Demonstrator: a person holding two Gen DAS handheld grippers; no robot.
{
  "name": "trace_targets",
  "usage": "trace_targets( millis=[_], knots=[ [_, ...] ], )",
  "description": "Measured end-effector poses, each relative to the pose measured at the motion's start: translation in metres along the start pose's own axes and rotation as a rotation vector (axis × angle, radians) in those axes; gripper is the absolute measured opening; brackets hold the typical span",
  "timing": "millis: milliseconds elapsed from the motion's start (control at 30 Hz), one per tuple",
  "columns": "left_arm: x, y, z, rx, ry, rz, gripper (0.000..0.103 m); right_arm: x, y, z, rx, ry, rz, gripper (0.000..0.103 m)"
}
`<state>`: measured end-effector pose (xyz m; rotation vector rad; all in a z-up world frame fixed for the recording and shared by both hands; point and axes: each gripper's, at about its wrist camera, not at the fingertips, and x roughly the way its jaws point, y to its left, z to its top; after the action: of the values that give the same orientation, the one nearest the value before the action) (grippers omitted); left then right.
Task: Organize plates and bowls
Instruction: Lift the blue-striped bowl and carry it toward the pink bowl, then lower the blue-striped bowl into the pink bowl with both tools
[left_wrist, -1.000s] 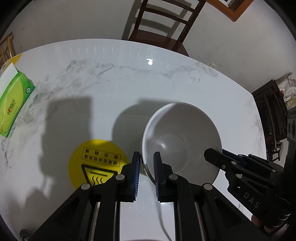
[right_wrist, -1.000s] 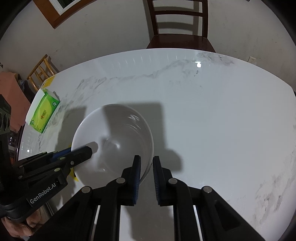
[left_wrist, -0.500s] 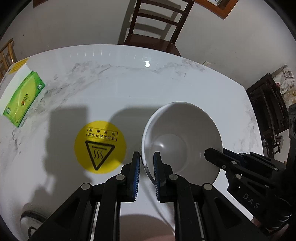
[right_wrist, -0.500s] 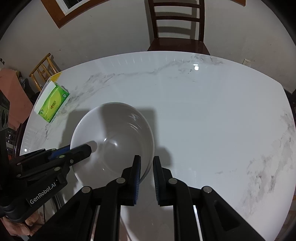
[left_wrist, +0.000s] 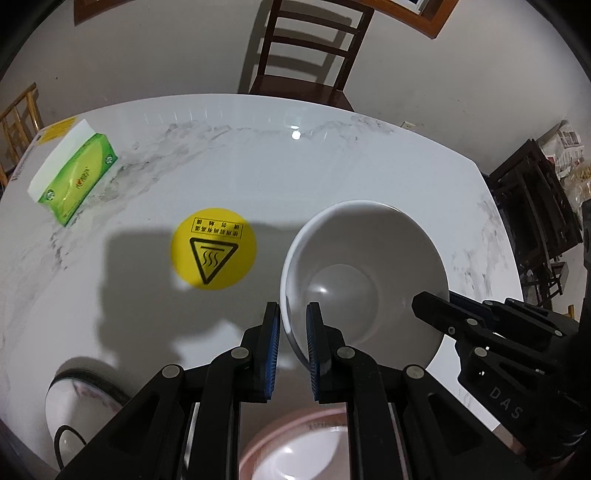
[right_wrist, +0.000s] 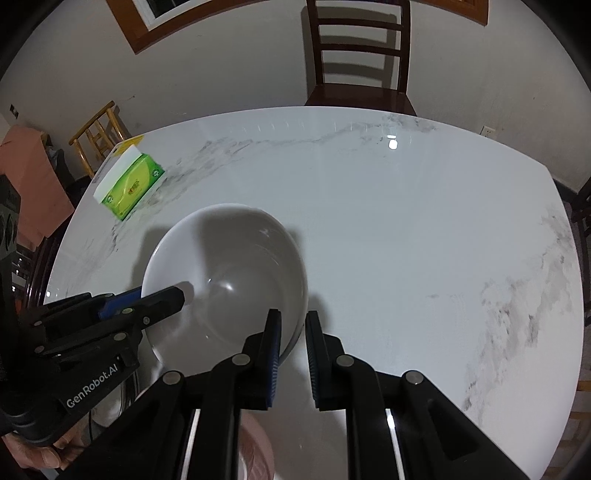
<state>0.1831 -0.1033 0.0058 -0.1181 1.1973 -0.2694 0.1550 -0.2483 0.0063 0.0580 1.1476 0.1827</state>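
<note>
A large white bowl (left_wrist: 364, 280) (right_wrist: 225, 273) hangs above the marble table (left_wrist: 258, 177), carried by both grippers. My left gripper (left_wrist: 293, 325) is shut on its left rim. My right gripper (right_wrist: 293, 332) is shut on the opposite rim, and it also shows at the right of the left wrist view as the right gripper (left_wrist: 436, 306). A pink-rimmed bowl (left_wrist: 295, 450) sits on the table below, near the front edge, and a white dish with a dark rim (left_wrist: 81, 398) lies at the lower left.
A yellow round warning sticker (left_wrist: 213, 248) marks the table's middle. A green tissue box (left_wrist: 74, 181) (right_wrist: 129, 186) lies at the far left. A wooden chair (right_wrist: 358, 55) stands behind the table, and dark furniture (left_wrist: 535, 206) stands to the right.
Both grippers have lifted the white bowl and drawn it back toward the near edge. The sticker is now uncovered, and the pink-rimmed bowl and the dark-rimmed dish have come into view below.
</note>
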Motion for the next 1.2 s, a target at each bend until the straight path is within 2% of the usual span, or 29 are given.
trace_targets(
  millis=[100, 300, 667, 1200],
  knots=[
    [-0.011, -0.004, -0.011, 0.021, -0.01, 0.017, 0.012, -0.011, 0.004, -0.012, -0.003, -0.006, 0.004, 0.014],
    [-0.029, -0.004, -0.035, 0.016, -0.014, 0.005, 0.012, -0.026, 0.013, -0.035, -0.016, -0.007, -0.005, 0.014],
    [-0.045, -0.001, -0.065, 0.004, -0.032, 0.013, 0.011, -0.047, 0.027, -0.068, -0.023, -0.017, 0.011, 0.014],
    [-0.056, 0.01, -0.104, -0.023, 0.037, -0.017, 0.011, -0.047, 0.039, -0.106, -0.023, 0.066, 0.05, 0.014]
  ],
)
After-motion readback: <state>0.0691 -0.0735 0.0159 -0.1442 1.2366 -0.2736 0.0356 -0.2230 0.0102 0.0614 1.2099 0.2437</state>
